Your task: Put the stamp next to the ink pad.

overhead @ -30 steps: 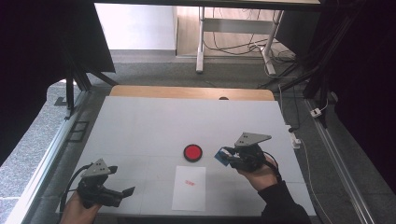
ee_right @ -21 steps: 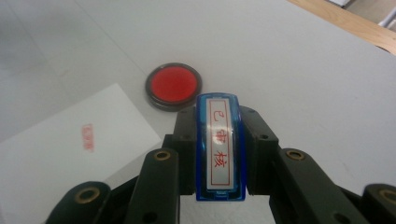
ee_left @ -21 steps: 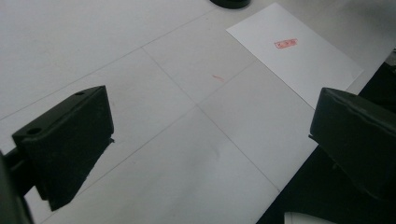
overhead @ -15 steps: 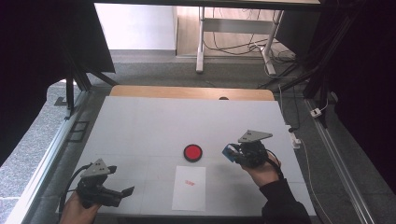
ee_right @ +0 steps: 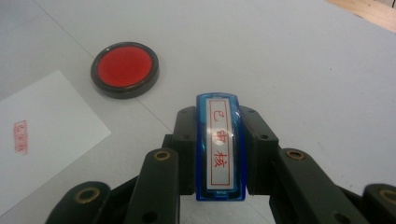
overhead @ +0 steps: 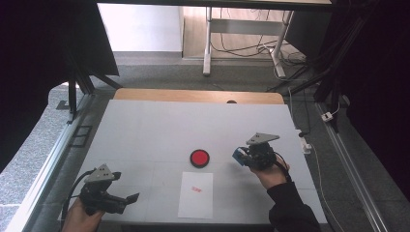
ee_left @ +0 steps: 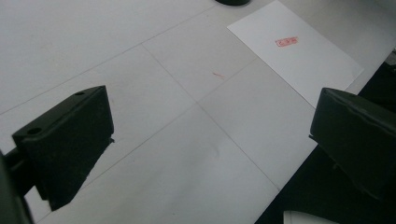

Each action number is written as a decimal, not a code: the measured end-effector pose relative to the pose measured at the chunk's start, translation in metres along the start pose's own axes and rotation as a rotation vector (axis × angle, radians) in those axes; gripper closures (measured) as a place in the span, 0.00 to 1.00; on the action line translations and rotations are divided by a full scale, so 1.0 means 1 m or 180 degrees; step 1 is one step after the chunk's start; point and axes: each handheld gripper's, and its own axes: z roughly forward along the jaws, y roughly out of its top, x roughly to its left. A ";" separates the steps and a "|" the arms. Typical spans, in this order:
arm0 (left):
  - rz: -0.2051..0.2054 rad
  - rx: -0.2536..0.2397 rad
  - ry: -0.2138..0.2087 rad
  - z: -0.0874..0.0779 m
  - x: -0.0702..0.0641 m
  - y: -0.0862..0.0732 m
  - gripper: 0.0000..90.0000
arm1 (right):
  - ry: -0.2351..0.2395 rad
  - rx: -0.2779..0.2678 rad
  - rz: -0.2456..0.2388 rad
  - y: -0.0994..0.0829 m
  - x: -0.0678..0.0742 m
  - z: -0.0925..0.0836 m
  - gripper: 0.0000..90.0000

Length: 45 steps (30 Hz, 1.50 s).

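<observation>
My right gripper [overhead: 240, 155] is shut on a blue stamp [ee_right: 218, 149] with a white label and red characters; both jaws press its sides. It hovers just right of the round red ink pad [overhead: 199, 158] [ee_right: 124, 69]. A white sheet of paper [overhead: 196, 194] [ee_right: 32, 144] [ee_left: 299, 51] lies near the table's front edge and bears a small red stamp print [overhead: 196, 189] [ee_right: 21, 136] [ee_left: 286, 42]. My left gripper [overhead: 130, 199] rests at the front left with its jaws wide open over bare table, nothing between them.
The white table [overhead: 159, 130] has a wooden strip [overhead: 193, 96] along its far edge. Metal frame rails [overhead: 43, 164] run along both sides. A desk leg and cables [overhead: 227, 43] stand beyond the table.
The right gripper with the blue stamp has moved to the right and a little lower, away from the ink pad. The left gripper has stayed in place.
</observation>
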 end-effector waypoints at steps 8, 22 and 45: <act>-0.0012 0.0001 -0.0025 0.000 0.001 0.000 0.00 | 0.0009 0.0125 -0.0040 -0.005 -0.002 0.011 0.78; -0.0010 0.0023 -0.0022 0.001 0.001 0.000 0.01 | 0.0024 0.0264 0.0058 -0.012 -0.010 0.024 0.78; -0.0015 0.0049 0.0076 -0.002 0.002 -0.001 0.00 | 0.0027 0.0243 0.0150 -0.011 -0.006 0.022 0.61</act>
